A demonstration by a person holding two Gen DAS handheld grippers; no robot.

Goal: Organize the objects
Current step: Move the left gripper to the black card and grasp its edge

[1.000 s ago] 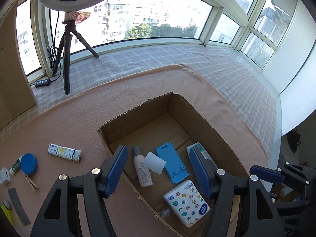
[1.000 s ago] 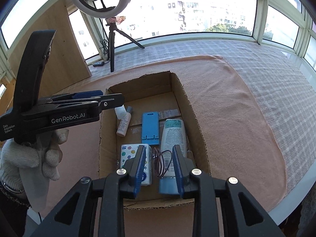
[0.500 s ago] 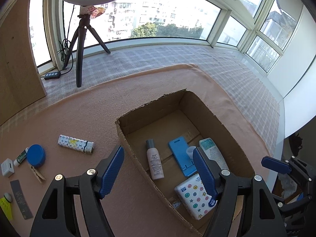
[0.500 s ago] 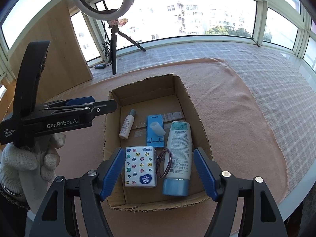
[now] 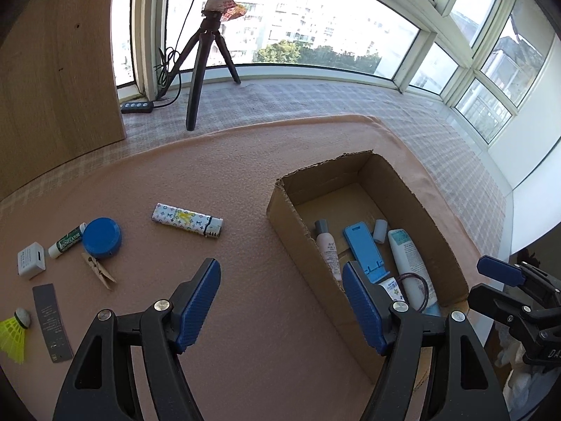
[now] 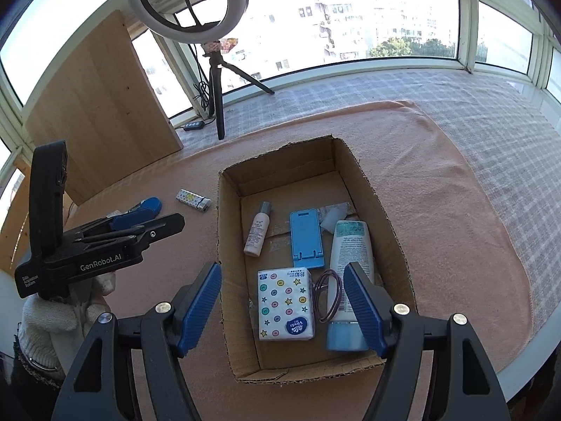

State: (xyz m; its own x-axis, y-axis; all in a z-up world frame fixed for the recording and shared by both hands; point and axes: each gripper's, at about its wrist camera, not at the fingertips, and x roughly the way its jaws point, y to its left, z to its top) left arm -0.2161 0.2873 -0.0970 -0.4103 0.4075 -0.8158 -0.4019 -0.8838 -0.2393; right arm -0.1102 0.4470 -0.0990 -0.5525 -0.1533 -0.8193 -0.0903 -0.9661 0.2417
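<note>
The left gripper (image 6: 140, 222) bore "GenRobot.AI" in white along its black side, with "Data Acquisition System" on its rear end. The tissue pack (image 6: 284, 303), near the cardboard box's (image 6: 389, 217) front wall, read "Vinda". Other labels were illegible.

A home's sunlit bay-window ledge (image 6: 491, 112), high above city buildings, with a ring light (image 6: 186, 0) on a tripod.

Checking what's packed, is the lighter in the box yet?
No, the lighter lies on the pink cloth, left of the box.
</note>
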